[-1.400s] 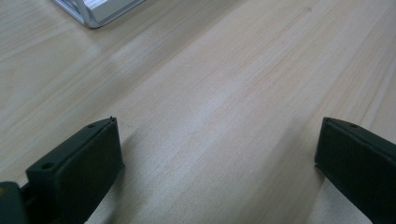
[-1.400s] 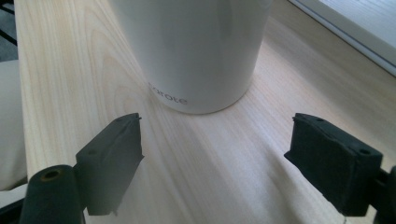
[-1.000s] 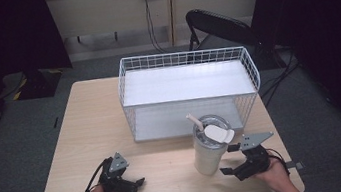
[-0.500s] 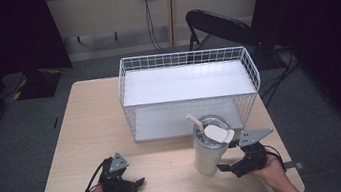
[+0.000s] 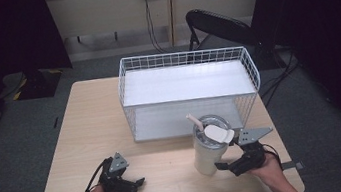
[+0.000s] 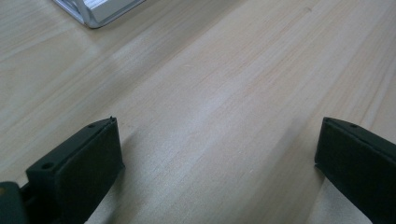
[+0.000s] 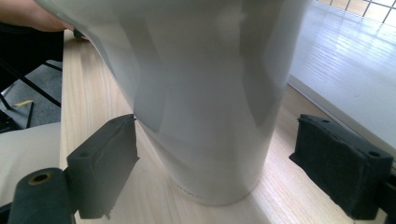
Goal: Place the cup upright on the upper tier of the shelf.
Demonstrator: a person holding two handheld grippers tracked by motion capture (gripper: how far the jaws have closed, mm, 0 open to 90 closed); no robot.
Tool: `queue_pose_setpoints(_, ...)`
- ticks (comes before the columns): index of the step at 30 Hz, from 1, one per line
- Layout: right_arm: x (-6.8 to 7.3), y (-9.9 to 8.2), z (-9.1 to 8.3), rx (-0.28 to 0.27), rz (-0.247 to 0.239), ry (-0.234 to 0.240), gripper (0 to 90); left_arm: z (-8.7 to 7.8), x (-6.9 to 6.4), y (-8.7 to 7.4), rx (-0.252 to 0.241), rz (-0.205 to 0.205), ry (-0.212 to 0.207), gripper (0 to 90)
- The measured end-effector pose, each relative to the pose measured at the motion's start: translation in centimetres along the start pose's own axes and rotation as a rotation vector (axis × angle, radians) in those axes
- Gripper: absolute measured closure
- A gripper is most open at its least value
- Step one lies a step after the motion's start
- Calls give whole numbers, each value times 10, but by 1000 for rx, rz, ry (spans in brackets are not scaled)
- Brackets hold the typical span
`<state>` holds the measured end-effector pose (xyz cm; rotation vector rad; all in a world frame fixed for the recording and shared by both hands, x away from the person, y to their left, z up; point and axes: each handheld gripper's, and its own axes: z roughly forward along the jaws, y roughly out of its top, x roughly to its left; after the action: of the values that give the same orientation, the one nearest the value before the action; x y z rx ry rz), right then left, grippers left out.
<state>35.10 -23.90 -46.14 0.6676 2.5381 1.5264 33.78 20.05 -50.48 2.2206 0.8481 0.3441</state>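
Item: white lidded tumbler with straw, upright on worktop, between the spread jaws of right tongs, unclamped. Left tongs: jaws apart, empty, over bare wood. Risk: low, off-centre closure may tip the tall tumbler toward wire basket.

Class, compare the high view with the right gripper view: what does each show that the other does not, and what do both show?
High view alone: the left gripper, the cup's lid and straw, the black chair. Right gripper view alone: the foot of the cup between the right gripper's open jaws, with gaps on both sides. Both: the white cup, wire basket, wooden table.
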Motion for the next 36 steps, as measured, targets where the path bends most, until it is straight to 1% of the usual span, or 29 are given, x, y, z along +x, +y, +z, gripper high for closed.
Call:
queue_pose_setpoints(3,1,1,1,-10,-5,3,130,0,0,0,0,0,-1,1)
queue_pose_setpoints(7,1,2,2,-20,4,11,122,0,0,0,0,0,0,1)
queue_pose_setpoints(10,1,2,3,-27,1,13,122,0,0,0,0,0,0,1)
queue_pose_setpoints(12,3,2,3,-51,-11,8,122,0,0,0,0,0,0,1)
queue_pose_setpoints(14,3,3,4,-69,-4,13,122,0,0,0,0,0,0,1)
queue_pose_setpoints(18,5,5,8,-85,-10,8,113,0,0,0,0,0,-1,1)
queue_pose_setpoints(21,5,5,9,-98,-11,15,108,0,0,0,0,0,0,1)
queue_pose_setpoints(25,5,5,10,-113,-23,11,103,0,0,0,0,0,0,1)
queue_pose_setpoints(28,5,4,11,-119,-27,11,103,0,0,0,0,0,0,1)
queue_pose_setpoints(29,5,4,11,-116,-37,7,103,0,0,0,0,0,0,1)
queue_pose_setpoints(33,6,5,14,-112,-48,-7,98,0,0,0,0,0,0,1)
queue_pose_setpoints(36,6,5,16,-117,-31,1,90,0,0,0,0,0,0,1)
